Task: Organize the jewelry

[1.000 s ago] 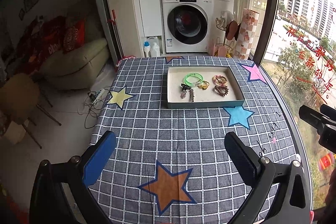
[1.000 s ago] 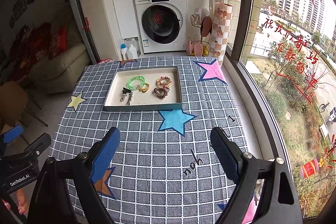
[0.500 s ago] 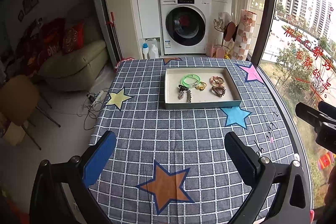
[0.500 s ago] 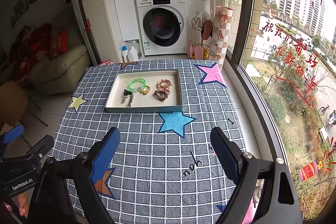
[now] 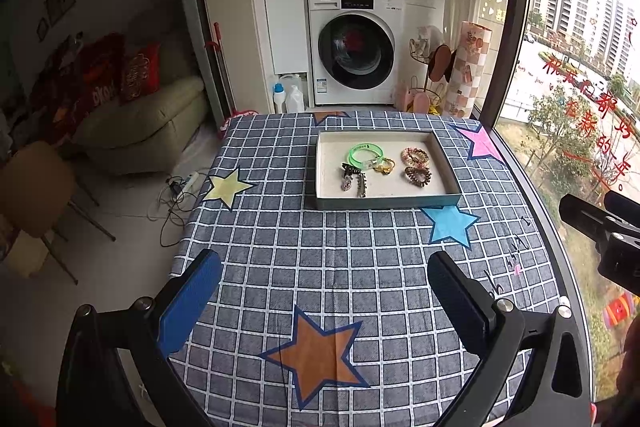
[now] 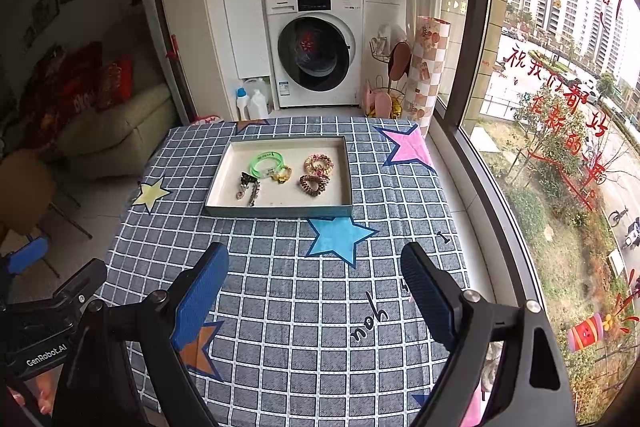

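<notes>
- Tablecloth [image 5: 360, 259]: woven cloth, matt, printed grid and stars.
- Tray [image 5: 384, 202]: matt card-like walls, pale flat floor.
- Green bangle [image 5: 365, 153]: translucent glossy plastic.
- Left gripper [image 5: 324, 291] pads [image 5: 188, 303]: blue, matt, finely ribbed.
- Washing machine [image 6: 316, 47]: glossy white casing, dark glass door.

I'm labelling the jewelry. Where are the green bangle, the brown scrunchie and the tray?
green bangle [image 5: 365, 153], left wrist view, on its near rim.
brown scrunchie [image 6: 314, 184], right wrist view, on its coiled body.
tray [image 5: 386, 203], left wrist view, on its near wall.
</notes>
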Tool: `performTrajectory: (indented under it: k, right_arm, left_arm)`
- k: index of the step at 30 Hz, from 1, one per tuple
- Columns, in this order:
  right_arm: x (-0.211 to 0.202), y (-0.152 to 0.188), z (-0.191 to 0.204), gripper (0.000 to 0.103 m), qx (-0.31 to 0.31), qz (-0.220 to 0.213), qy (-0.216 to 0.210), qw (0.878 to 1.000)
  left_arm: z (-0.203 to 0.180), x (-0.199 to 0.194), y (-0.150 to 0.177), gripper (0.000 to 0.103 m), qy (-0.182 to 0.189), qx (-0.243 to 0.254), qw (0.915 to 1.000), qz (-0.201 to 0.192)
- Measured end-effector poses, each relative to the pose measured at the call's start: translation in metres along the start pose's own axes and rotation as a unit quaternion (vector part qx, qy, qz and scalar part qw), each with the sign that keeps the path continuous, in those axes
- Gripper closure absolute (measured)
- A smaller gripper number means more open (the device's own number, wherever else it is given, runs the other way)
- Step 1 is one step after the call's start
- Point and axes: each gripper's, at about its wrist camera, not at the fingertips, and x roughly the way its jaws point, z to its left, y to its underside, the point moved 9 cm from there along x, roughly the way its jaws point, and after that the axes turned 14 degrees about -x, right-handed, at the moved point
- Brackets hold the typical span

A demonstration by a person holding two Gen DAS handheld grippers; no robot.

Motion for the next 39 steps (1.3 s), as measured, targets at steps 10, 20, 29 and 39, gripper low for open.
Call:
performTrajectory:
  k: [10, 20, 29, 39]
  right_arm:
    - [-0.0009, -0.0021, 0.0005, 0.013, -0.002, -0.001, 0.001, 1.0]
    - [-0.0006, -0.0021, 0.0021, 0.013, -0.002, 0.0, 0.0, 1.0]
    - [0.0005, -0.0005, 0.003, 0.013, -0.003, 0.002, -0.003, 1.0]
    - [0.0012, 0.0, 0.003, 0.013, -0.003, 0.003, -0.003, 1.0]
  left_arm:
    - [0.0006, 0.0014, 0.0005, 0.0, -0.001, -0.001, 1.0, 0.002]
    - [0.0012, 0.0025, 0.0001, 0.0, -0.001, -0.002, 1.0, 0.003]
    - [0.0017, 0.0038, 0.0018, 0.0, -0.001, -0.003, 1.0, 0.003]
    - [0.0018, 0.0033, 0.0021, 0.0, 0.0, -0.004, 1.0, 0.004]
